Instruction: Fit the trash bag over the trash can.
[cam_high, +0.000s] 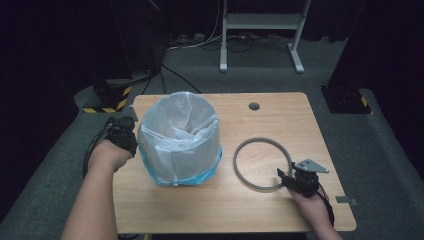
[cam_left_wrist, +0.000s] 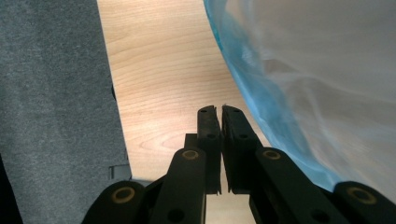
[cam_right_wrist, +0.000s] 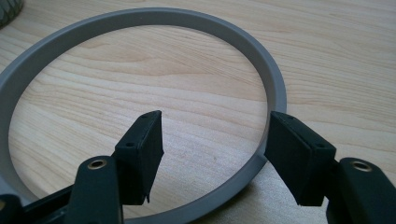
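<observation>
- Bin (cam_high: 179, 145) lined with a pale bag, standing at the left of the table (cam_high: 260, 210); bag edge folded down over the rim, likely awaiting the grey ring (cam_high: 263, 164) lying flat to its right.
- Left hand-held gripper (cam_high: 131, 116) down beside the bin's left wall, jaws almost together with a thin slit between, nothing clamped.
- Right hand-held gripper (cam_high: 285, 175) at the ring's near rim, jaws apart, straddling the rim, pads not pressing; seemingly poised to lift it.
- Left gripper view: blue bag hem (cam_left_wrist: 261, 102) close by the fingertips (cam_left_wrist: 208, 122).
- Right gripper view: rim (cam_right_wrist: 275, 93) between the pads, unclear from above.
</observation>
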